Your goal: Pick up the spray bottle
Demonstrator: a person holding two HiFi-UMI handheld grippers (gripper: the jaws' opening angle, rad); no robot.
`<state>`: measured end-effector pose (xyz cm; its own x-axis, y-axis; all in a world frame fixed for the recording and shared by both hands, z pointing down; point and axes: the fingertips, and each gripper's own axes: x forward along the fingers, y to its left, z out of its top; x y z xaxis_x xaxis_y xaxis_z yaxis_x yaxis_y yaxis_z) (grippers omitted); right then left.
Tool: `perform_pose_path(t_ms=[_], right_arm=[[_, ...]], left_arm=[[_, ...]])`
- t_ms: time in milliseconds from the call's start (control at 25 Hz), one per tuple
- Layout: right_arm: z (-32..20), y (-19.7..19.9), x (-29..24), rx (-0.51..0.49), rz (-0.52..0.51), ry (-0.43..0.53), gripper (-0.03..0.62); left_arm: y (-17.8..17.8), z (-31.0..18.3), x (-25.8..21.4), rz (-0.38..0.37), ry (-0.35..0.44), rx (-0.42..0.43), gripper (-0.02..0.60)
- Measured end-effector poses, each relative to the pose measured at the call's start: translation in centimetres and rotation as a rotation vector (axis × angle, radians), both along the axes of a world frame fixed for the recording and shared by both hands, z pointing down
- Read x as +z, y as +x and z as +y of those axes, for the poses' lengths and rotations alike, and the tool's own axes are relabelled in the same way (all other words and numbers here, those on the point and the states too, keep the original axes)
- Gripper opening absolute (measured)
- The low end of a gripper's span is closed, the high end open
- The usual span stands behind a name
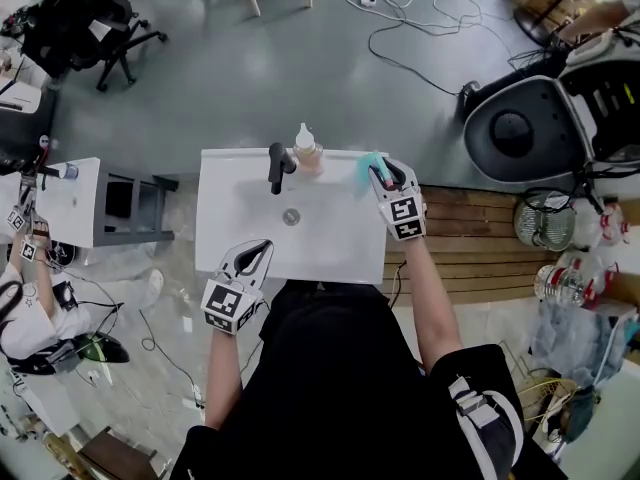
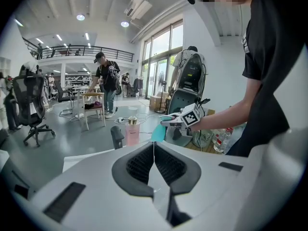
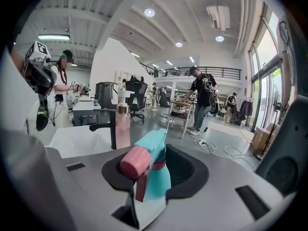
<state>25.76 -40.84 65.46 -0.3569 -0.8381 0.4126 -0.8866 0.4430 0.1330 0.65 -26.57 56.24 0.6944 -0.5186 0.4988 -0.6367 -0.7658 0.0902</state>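
The spray bottle (image 1: 367,168) is teal with a pink nozzle and a red trigger. It is at the back right corner of the white sink (image 1: 335,253). My right gripper (image 1: 386,176) is shut on it, and in the right gripper view the bottle (image 3: 158,174) fills the gap between the dark pads, nozzle toward the camera. The left gripper view shows the bottle (image 2: 159,132) small in the distance. My left gripper (image 1: 256,256) rests at the sink's front left edge with its jaws together on nothing (image 2: 154,154).
A black faucet (image 1: 279,166) and a pink soap bottle (image 1: 307,150) stand at the back of the sink, left of the spray bottle. Wooden decking (image 1: 470,230) lies to the right, a white table (image 1: 70,200) to the left. Cables and an office chair (image 1: 95,23) are on the floor beyond.
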Motion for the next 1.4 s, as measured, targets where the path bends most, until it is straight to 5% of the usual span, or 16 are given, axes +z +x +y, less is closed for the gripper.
perform_pose_path(t_ms=[1400], right_arm=[[5.0, -1.3, -13.3, -0.108, 0.011, 0.237, 0.146]], left_arm=[[0.8, 2.0, 0.1, 0.044, 0.039, -0.019, 0.023]])
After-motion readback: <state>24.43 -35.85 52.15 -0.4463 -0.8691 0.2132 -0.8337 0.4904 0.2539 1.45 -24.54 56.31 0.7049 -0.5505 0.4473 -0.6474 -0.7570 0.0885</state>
